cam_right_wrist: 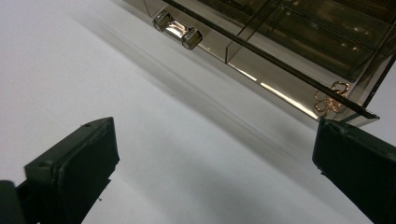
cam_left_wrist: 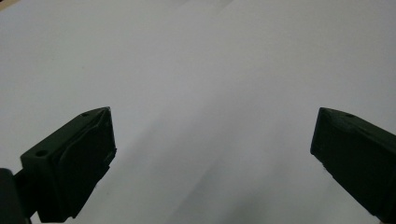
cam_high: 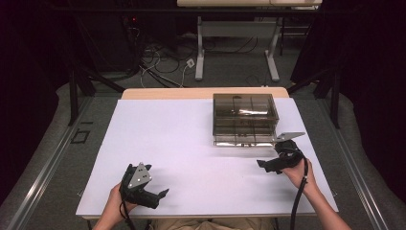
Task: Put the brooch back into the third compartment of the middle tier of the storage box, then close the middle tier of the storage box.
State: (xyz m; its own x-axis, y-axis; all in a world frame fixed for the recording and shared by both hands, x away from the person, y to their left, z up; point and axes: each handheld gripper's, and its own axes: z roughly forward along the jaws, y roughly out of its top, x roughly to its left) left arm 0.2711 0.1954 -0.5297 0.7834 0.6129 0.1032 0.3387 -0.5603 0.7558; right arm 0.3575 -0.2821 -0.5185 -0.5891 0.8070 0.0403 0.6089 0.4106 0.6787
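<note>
A smoky see-through drawer box (cam_high: 245, 112) stands on the white tabletop (cam_high: 182, 143), right of centre toward the back. Its bottom drawer (cam_high: 243, 139) sticks out a little toward me. In the right gripper view the drawer front (cam_right_wrist: 280, 88) has a shiny handle (cam_right_wrist: 177, 30), and a small gold clover-shaped piece (cam_right_wrist: 332, 100) lies at the drawer's corner. My right gripper (cam_high: 266, 166) (cam_right_wrist: 215, 126) hovers just in front of the drawer's right end, open, with nothing between its jaws. My left gripper (cam_high: 159, 179) (cam_left_wrist: 212, 121) rests at the front left, open over bare white surface.
The table's wooden back edge (cam_high: 201, 92) runs behind the box. Beyond it lie floor cables (cam_high: 163, 67) and the legs of another table (cam_high: 200, 52). Dark curtains close off both sides.
</note>
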